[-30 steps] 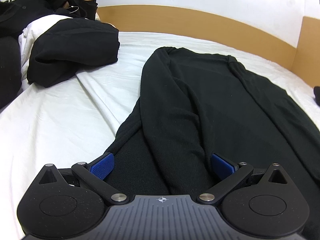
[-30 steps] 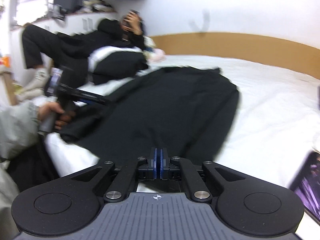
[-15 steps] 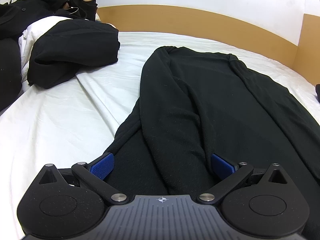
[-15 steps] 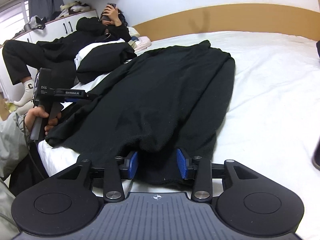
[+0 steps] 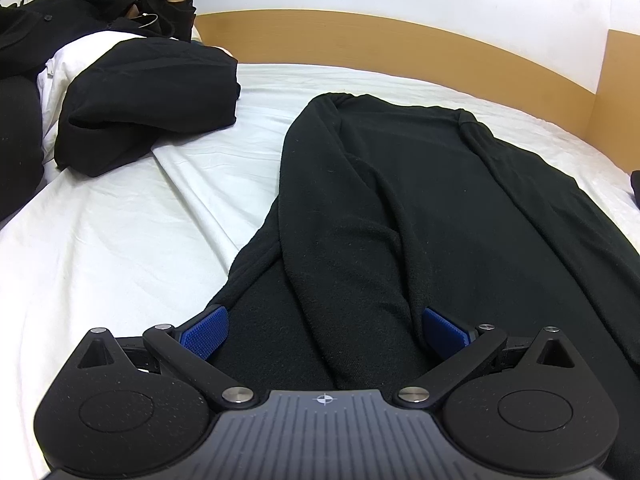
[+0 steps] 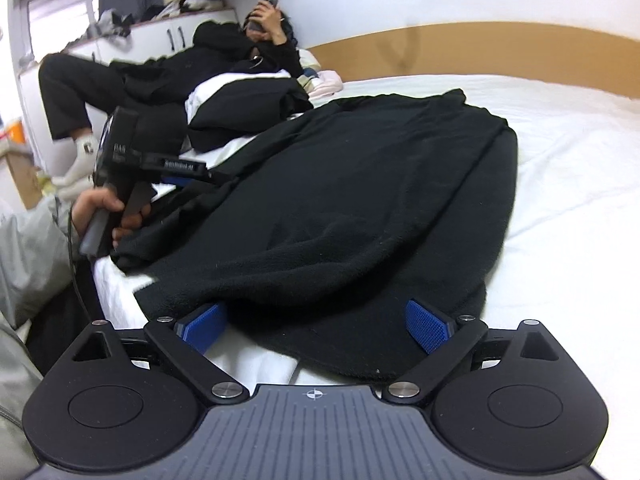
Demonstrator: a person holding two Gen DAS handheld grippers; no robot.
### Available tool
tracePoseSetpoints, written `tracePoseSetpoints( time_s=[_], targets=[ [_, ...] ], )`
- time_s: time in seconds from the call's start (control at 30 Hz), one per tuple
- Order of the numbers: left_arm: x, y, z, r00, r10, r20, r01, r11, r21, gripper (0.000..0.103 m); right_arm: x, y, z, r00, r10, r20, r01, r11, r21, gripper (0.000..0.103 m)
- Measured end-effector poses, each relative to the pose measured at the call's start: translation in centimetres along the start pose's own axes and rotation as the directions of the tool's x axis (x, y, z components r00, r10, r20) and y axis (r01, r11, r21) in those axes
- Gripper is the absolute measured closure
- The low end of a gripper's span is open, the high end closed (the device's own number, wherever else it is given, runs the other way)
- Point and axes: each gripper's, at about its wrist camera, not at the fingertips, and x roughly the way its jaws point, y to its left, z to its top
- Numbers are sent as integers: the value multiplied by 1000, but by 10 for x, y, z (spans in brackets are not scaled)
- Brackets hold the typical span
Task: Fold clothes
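Fuzzy black fleece garment (image 6: 360, 208) lies between both opening right tongs (image 6: 316, 326) and wide-open left tongs (image 5: 325, 334).

Right wrist view is showing white letters, approx "DAS", on the left gripper's (image 6: 188, 178) black camera block, w/ a small white line on its arm too blurred to read. A sock (image 6: 82, 156) nearby is bearing a dark "C".

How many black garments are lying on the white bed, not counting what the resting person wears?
2. A black sweater lies spread flat on the sheet in front of both grippers. A folded black garment sits at the far left beside the resting person. Others may be hidden.
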Motion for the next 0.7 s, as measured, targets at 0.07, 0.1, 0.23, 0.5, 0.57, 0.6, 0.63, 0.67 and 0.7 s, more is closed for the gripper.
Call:
tracePoseSetpoints(
  time_s=[0.07, 0.1, 0.23, 0.5, 0.57, 0.6, 0.63, 0.67, 0.7],
  targets=[
    [0, 0, 0, 1000, 1, 0, -1, 1000, 1, 1, -1, -4, 1, 1000, 18, 7, -18, 999, 33, 6],
    [0, 0, 0, 1000, 1, 0, -1, 1000, 1, 1, 0, -4, 1, 1000, 25, 9, -25, 999, 37, 8],
    [-1, -1, -1, 1000, 2, 0, -2, 1000, 1, 1, 5, 2, 8, 995, 101, 5, -101, 995, -4, 32],
    [-1, -2, 0, 1000, 5, 0, -5, 1000, 2, 1, 17, 11, 22, 973, 230, -19, -230, 973, -4, 54],
    [-1, -2, 0, 1000, 6, 0, -6, 1000, 4, 1, 15, 7, 26, 968, 250, 12, -251, 968, 25, 53],
    [-1, -2, 0, 1000, 6, 0, -6, 1000, 3, 1, 15, 5, 28, 970, 241, 23, -241, 969, 44, 53],
    [-1, -2, 0, 1000, 6, 0, -6, 1000, 3, 1, 16, 2, 29, 973, 228, 21, -229, 971, 63, 53],
    [-1, -2, 0, 1000, 6, 0, -6, 1000, 3, 1, 18, 0, 30, 975, 220, 7, -220, 972, 79, 53],
    [-1, -2, 0, 1000, 6, 0, -6, 1000, 3, 1, 21, -1, 30, 977, 214, -6, -213, 973, 89, 53]
  ],
)
